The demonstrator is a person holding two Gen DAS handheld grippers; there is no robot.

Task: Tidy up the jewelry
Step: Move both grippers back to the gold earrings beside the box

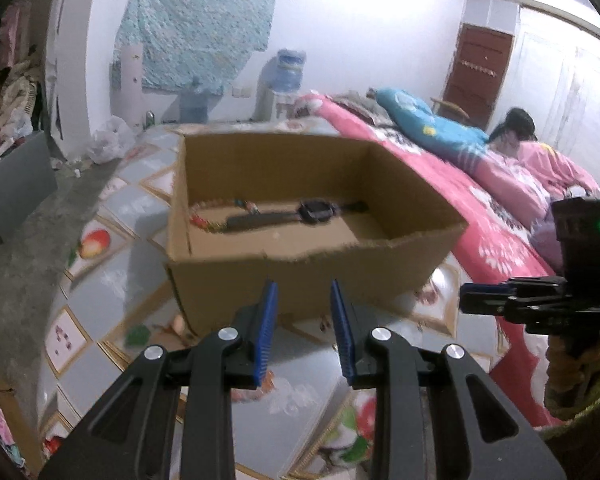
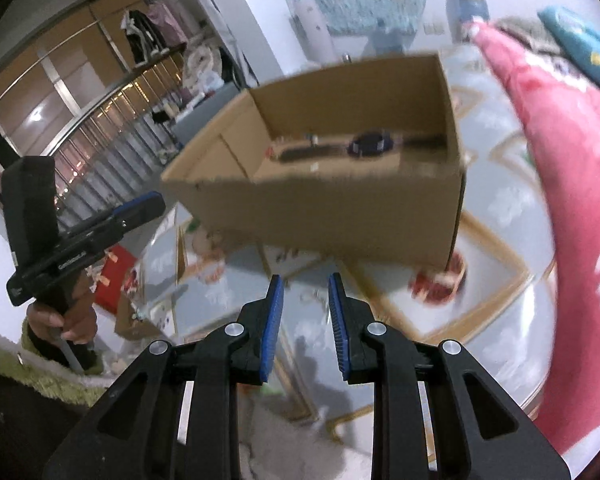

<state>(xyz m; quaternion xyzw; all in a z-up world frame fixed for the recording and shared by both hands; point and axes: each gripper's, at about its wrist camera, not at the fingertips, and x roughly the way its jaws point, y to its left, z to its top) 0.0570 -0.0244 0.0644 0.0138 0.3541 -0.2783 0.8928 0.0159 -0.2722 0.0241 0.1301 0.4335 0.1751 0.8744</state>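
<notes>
Beaded bracelet (image 1: pixel 210 216) half hidden behind the box wall (image 1: pixel 180 200) (details blurred).

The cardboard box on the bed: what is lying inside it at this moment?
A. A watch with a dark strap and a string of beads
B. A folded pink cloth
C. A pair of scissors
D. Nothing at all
A: in the left wrist view, the open cardboard box holds a dark-strapped watch on its floor, with a beaded bracelet beside it at the left.

Two wrist fisheyes, angled down, close, both sharing the cardboard box (image 1: pixel 312 280) (image 2: pixel 328 216)
</notes>
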